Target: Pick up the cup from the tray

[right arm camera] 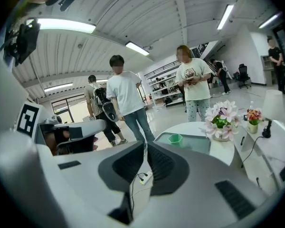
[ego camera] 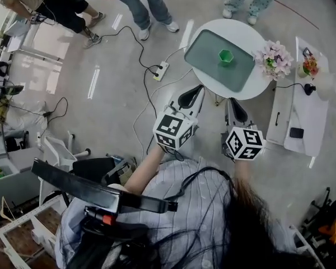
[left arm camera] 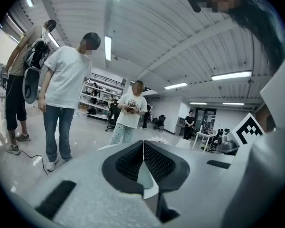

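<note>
Cup location: the small green faceted plastic cup (ego camera: 225, 56) stands upright near the middle of a grey-green rectangular tray (ego camera: 204, 60), with bare tray surface all round it. The tray lies flat on a round white table (ego camera: 243, 28). A pot of pink and white flowers (ego camera: 274, 59) stands on the same table, just beside the tray's right edge.

The left gripper (ego camera: 198, 91) points toward the table, its tip close to the near rim in the head view. In the left gripper view, the left gripper (left arm camera: 143, 145) has its ribbed jaws together, tip to tip, clamped on no object.

The right gripper (ego camera: 232, 101) is held beside it, apart from the table. The right gripper view shows the cup (right arm camera: 175, 138) and tray (right arm camera: 197, 142) well ahead. The right gripper (right arm camera: 146, 147) has its jaws closed together and holds nothing.
</note>
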Action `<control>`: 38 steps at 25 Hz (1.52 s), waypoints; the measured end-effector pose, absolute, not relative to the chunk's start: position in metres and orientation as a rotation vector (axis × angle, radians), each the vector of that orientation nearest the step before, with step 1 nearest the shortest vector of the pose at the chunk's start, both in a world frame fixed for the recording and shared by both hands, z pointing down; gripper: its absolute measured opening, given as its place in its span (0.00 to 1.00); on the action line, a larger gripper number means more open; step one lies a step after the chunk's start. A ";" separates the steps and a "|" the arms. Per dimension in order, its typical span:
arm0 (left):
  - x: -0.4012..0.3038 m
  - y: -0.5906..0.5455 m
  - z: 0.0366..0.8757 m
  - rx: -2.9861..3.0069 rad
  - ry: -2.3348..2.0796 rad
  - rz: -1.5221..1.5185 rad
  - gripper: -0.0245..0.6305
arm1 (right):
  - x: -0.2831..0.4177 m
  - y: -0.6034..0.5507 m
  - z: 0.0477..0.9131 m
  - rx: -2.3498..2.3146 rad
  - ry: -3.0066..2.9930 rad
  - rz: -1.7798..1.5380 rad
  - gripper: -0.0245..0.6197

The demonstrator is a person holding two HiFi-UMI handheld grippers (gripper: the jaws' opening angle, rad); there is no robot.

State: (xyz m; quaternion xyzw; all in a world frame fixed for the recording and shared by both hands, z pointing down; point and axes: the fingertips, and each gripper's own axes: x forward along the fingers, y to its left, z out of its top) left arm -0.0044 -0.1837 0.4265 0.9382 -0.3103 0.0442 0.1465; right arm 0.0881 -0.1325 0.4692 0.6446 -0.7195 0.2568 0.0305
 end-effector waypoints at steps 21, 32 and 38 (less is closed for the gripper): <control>0.009 -0.233 0.455 2.632 -0.810 0.141 0.06 | 0.107 -0.178 0.496 1.971 -2.107 0.862 0.10; 0.030 -0.262 0.466 2.582 -0.894 0.178 0.06 | 0.135 -0.234 0.523 1.798 -2.162 0.891 0.10; 0.048 -0.283 0.475 2.563 -0.917 0.207 0.06 | 0.156 -0.270 0.546 1.707 -2.145 0.893 0.11</control>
